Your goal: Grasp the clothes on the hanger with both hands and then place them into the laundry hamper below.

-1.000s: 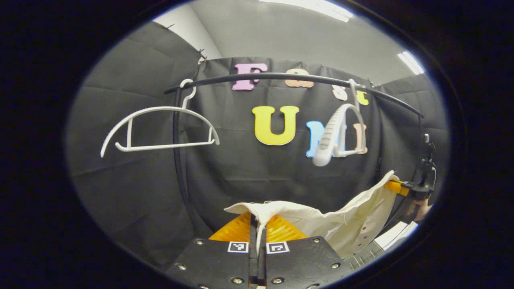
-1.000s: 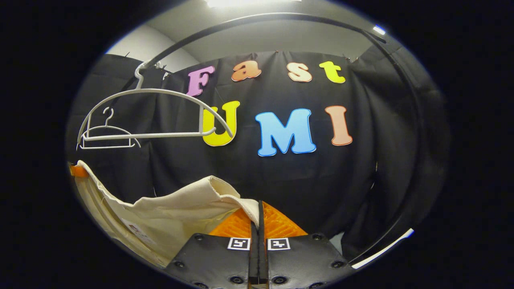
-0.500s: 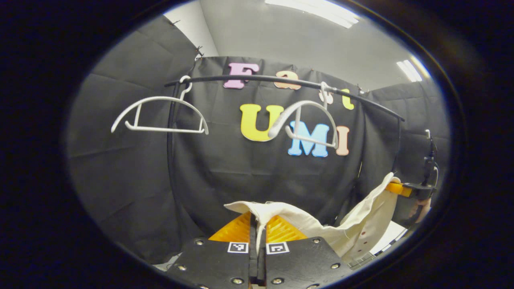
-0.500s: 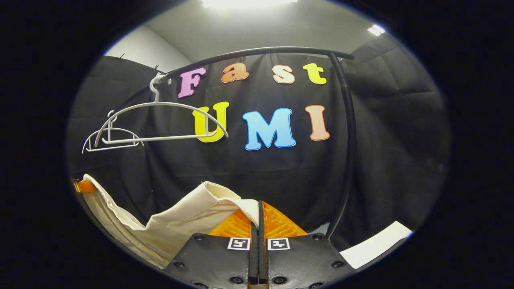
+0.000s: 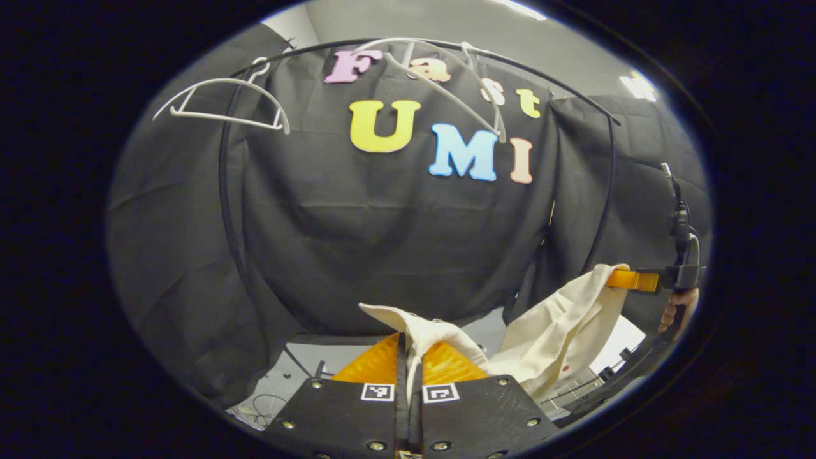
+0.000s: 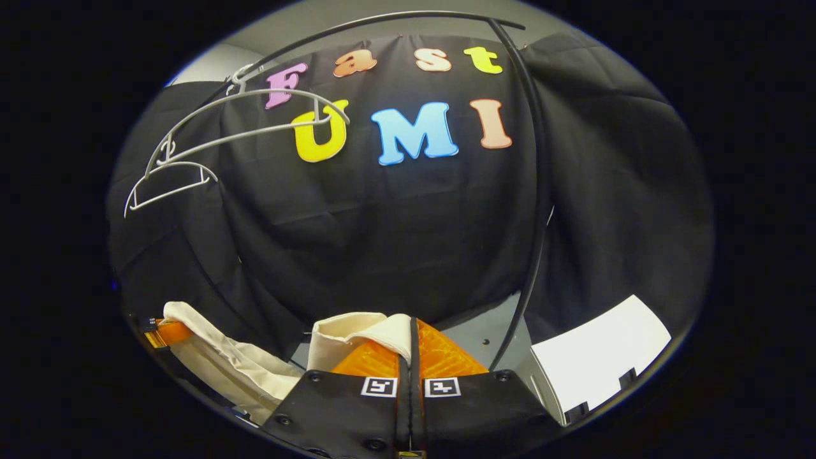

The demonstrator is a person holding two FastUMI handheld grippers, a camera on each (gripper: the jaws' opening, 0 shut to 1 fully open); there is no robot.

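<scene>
A cream-coloured woven cotton garment [image 5: 561, 331] hangs slack between two handheld grippers in a black-draped booth, free of the thin white plastic hangers [image 5: 217, 108] that swing bare on the curved black metal rail [image 5: 224, 191] above. The left gripper [image 5: 408, 347] has its jaws closed on a folded edge of the cloth; in the left gripper view the right gripper [image 5: 628, 279] pinches the opposite edge, a hand behind it. In the right gripper view the right gripper's jaws are likewise closed on a thick hemmed fold [image 6: 363, 331]. The white, smooth-sided laundry hamper [image 6: 596, 360] shows low at the right of that view, apparently below and to one side of the load. Judged from here, the step is the carry down: both grips should hold firm, the hands move together and level so the limp fabric neither stretches taut nor drags on the hamper's rim, releasing only once the bulk is inside
</scene>
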